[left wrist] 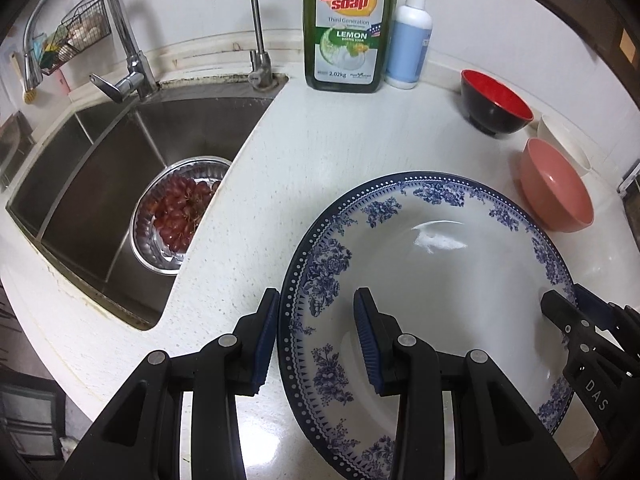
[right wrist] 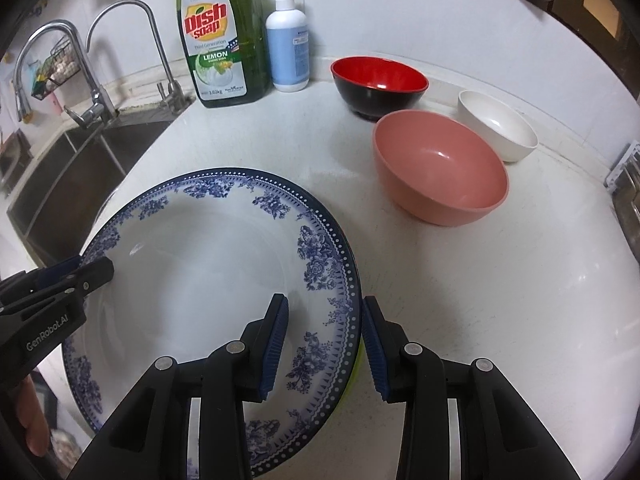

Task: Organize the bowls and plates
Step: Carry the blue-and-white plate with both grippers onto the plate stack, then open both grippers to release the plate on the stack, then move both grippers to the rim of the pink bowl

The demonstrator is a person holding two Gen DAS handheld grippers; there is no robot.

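Blue-patterned plate [left wrist: 420,280] rim between both open tools' fingers [right wrist: 276,340]

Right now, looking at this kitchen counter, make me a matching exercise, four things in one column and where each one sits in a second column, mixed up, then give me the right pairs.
Things:
1. grapes
2. dish soap bottle
3. white bowl
4. blue-patterned plate

Places:
A. between the fingers of both hand-held grippers, one at each side of its rim
B. in a metal bowl down in the sink
C. at the back of the counter, beside the pump bottle
D. just behind the pink bowl, right of the red-and-black bowl

Pairs: 1-B, 2-C, 3-D, 4-A
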